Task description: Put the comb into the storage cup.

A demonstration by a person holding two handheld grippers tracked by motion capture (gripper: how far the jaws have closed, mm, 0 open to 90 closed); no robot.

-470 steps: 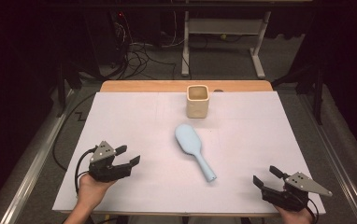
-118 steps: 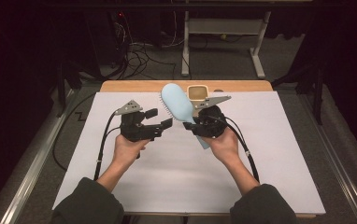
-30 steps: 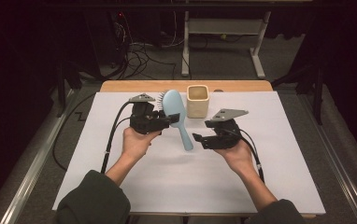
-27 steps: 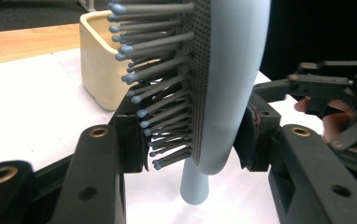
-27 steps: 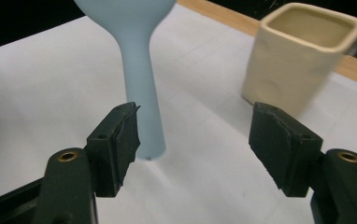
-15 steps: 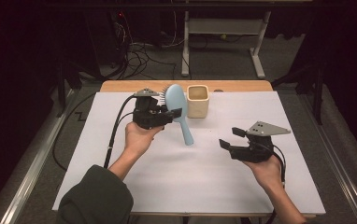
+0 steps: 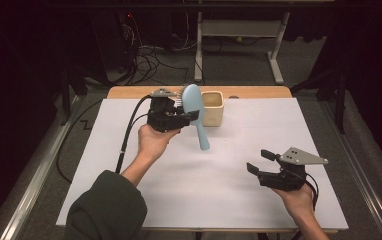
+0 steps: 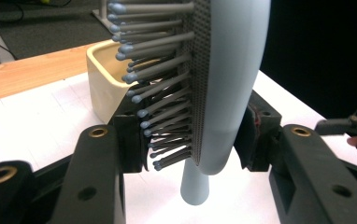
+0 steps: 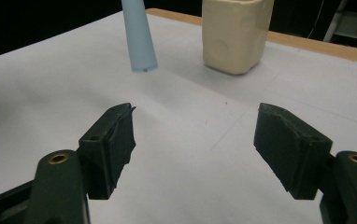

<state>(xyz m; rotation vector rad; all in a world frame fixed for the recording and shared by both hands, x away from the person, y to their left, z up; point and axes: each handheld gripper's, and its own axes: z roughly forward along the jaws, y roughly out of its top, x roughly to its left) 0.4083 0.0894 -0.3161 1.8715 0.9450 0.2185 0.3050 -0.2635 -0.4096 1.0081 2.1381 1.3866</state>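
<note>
Jaws of left gripper (image 7: 191,116) around upright hairbrush (image 7: 195,107) head

One light blue plastic hairbrush with grey bristles (image 7: 194,107). One cream square ceramic cup (image 7: 212,108). One white sheet covering the table (image 7: 219,185); one wooden table edge strip (image 7: 259,92) at the far side. Two black two-jaw grippers: the left gripper (image 7: 179,119) and the right gripper (image 7: 260,162). Two hands, one per gripper. One dark green sleeve (image 7: 108,207). One white metal desk frame (image 7: 239,37) on the floor behind, with a tangle of cables, uncountable.
</note>
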